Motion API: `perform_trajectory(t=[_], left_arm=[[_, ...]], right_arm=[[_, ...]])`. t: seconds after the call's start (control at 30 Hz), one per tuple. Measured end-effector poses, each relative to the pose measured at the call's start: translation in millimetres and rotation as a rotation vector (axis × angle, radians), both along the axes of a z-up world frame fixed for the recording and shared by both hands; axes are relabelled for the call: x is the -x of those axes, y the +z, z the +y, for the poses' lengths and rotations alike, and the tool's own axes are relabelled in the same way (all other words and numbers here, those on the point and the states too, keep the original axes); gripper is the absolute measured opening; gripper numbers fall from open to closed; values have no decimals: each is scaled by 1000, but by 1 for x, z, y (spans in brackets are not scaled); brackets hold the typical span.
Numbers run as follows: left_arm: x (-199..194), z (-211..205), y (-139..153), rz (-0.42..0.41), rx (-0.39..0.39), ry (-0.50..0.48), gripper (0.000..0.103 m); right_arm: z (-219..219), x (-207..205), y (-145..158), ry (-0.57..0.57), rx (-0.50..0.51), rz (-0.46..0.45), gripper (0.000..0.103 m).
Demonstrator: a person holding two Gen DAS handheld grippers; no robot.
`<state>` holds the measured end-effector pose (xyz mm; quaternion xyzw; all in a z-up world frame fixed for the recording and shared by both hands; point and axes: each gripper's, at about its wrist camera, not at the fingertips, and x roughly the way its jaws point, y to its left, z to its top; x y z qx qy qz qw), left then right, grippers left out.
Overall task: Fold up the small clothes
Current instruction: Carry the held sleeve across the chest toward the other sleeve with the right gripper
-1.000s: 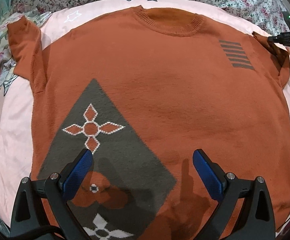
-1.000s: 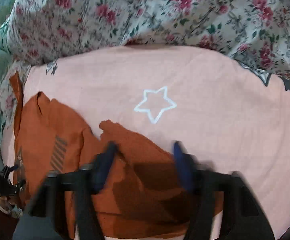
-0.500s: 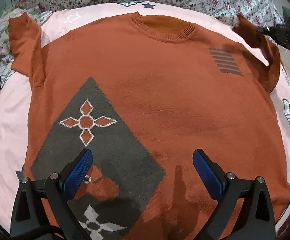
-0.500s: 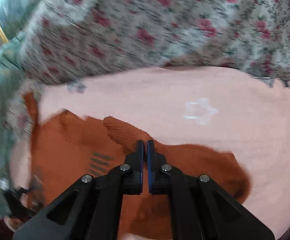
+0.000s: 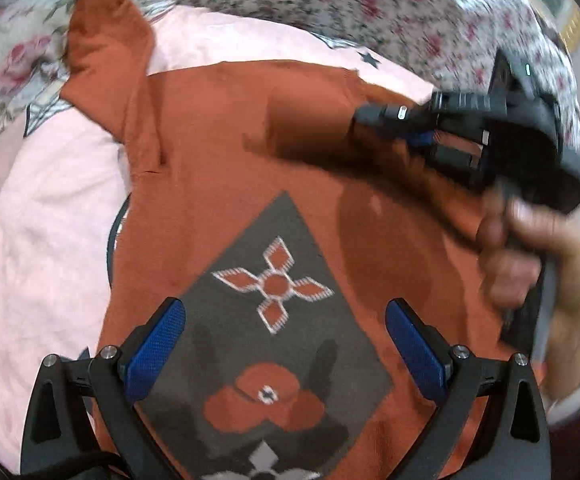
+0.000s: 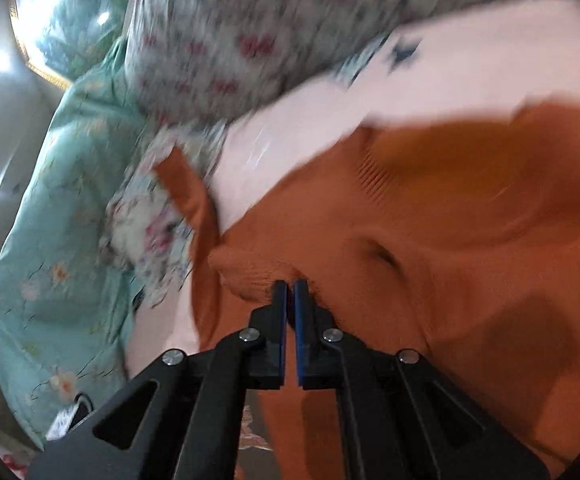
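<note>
Pinching the sweater's [image 5: 218,152] right sleeve [image 6: 250,276], the right claw [image 6: 290,292] has swung from the far-right edge over the chest; half a second ago it sat at the frame's far right. Jaws together, clamped on knit. Left claw [image 5: 286,344] stays wide apart, holding nothing, above the grey diamond pattern [image 5: 274,320] near the hem. Sweater lies face up on the pink sheet [image 5: 42,240] of the bed, left sleeve [image 5: 106,52] spread far left. Striped chest patch seen earlier is now covered. Left view shows the right hand [image 5: 530,248] on the tool; right view alone shows the teal quilt [image 6: 58,208] at left. Both views blurred.
</note>
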<state>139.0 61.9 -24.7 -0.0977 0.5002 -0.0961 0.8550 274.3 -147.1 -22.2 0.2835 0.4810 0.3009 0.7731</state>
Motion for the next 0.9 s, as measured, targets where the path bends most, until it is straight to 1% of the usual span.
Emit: perform_trajectory(t=[0.03, 0.07, 0.1, 0.13, 0.17, 0.2, 0.27, 0.33, 0.4, 0.5, 0.57, 0.63, 0.73, 0.83, 0.9], left_arm=[[-4, 5, -1, 6, 28, 4, 100], [-8, 9, -2, 12, 57, 5, 101], [-14, 12, -4, 16, 95, 3, 101], [-20, 15, -5, 24, 132, 3, 101], [-28, 16, -6, 35, 169, 2, 101], [-38, 15, -9, 49, 218, -6, 101], [-56, 12, -16, 68, 272, -7, 101], [-76, 5, -19, 92, 348, -4, 101], [-98, -2, -24, 122, 419, 4, 101], [-124, -12, -29, 165, 459, 36, 100], [-129, -12, -29, 162, 470, 49, 100], [-126, -9, -30, 159, 486, 59, 100], [-117, 2, -33, 157, 524, 75, 100], [-110, 12, -31, 158, 533, 82, 100], [-111, 13, -32, 164, 528, 76, 100]], right_arm=[[5, 2, -3, 7, 1, 7, 12], [7, 6, -5, 15, -2, 14, 18], [5, 11, -4, 16, 0, 10, 32], [0, 18, 0, 11, 10, -7, 42], [-8, 24, 5, 3, 23, -21, 43], [-15, 30, 11, -5, 40, -39, 43], [-32, 42, 17, -35, 73, -58, 43], [-52, 53, 21, -75, 90, -59, 43], [-73, 65, 23, -115, 134, -67, 43], [-96, 74, 23, -158, 276, -87, 43], [-102, 72, 17, -132, 346, -73, 43], [-93, 68, 14, -67, 382, -94, 43], [-59, 57, 12, 35, 443, -160, 43], [-39, 36, 9, 50, 460, -212, 43], [-33, 23, -3, 87, 457, -185, 43]])
